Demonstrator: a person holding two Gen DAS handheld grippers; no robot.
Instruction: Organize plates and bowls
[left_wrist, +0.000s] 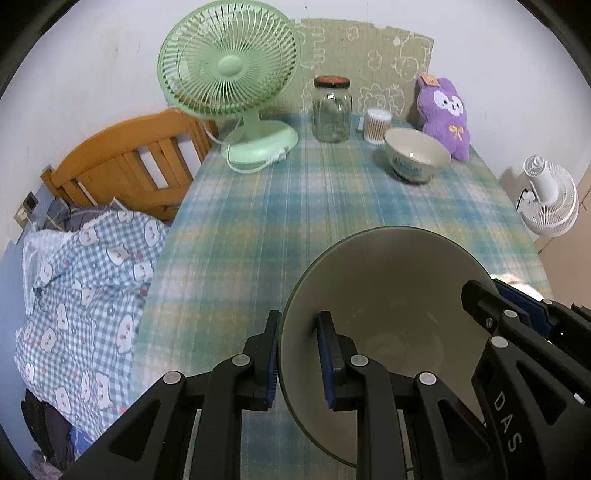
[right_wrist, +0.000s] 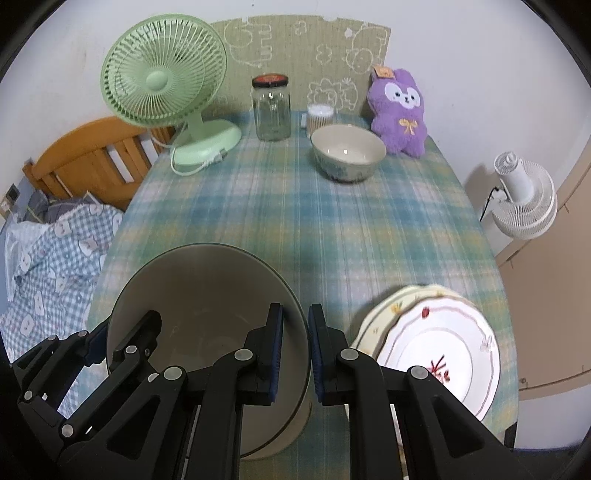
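Note:
A large cream bowl (left_wrist: 391, 295) (right_wrist: 207, 295) is at the near edge of the plaid-covered table (left_wrist: 280, 221). My left gripper (left_wrist: 297, 354) is shut on its left rim, one finger inside and one outside. My right gripper (right_wrist: 295, 350) is shut on its right rim the same way; it also shows in the left wrist view (left_wrist: 491, 299). A smaller cream bowl with blue pattern (left_wrist: 416, 155) (right_wrist: 348, 152) stands far back on the table. Two stacked plates (right_wrist: 436, 347), the top one white with red motifs, lie near right.
At the table's back stand a green desk fan (left_wrist: 236, 92) (right_wrist: 166, 92), a glass jar (left_wrist: 331, 109) (right_wrist: 271, 108), a cotton swab tub (left_wrist: 376, 125) and a purple plush (left_wrist: 445, 114) (right_wrist: 400, 110). A bed with checked bedding (left_wrist: 85, 288) is left; a white fan (right_wrist: 524, 195) is right.

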